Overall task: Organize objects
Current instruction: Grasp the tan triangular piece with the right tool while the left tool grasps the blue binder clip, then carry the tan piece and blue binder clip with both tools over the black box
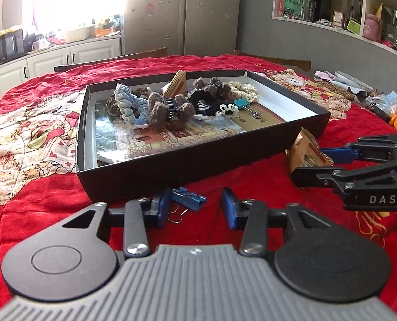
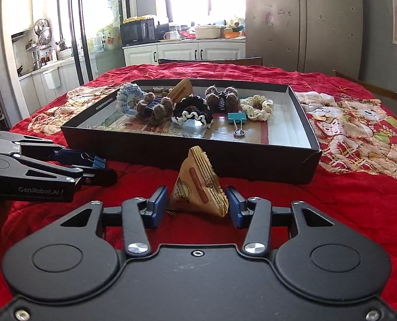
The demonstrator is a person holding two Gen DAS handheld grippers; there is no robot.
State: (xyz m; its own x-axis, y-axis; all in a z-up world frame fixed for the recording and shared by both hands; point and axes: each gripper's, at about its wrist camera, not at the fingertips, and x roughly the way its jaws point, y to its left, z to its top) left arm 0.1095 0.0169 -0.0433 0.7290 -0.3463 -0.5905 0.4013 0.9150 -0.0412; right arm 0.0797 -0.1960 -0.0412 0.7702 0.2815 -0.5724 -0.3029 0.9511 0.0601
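Red cloth (image 2: 252, 195), right gripper (image 2: 197, 203) tilted down straddling paper wedge (image 2: 198, 187), left gripper (image 1: 195, 203) over blue clip (image 1: 188, 198)

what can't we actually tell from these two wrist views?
- Left gripper: whether both pads press the blue binder clip is unclear; the right pad looks clear of it.
- Right gripper: contact with the brown paper wedge is uncertain; pads sit close beside it.
- Print on the wedge: too small.
- Box floor under the scrunchies: hidden.
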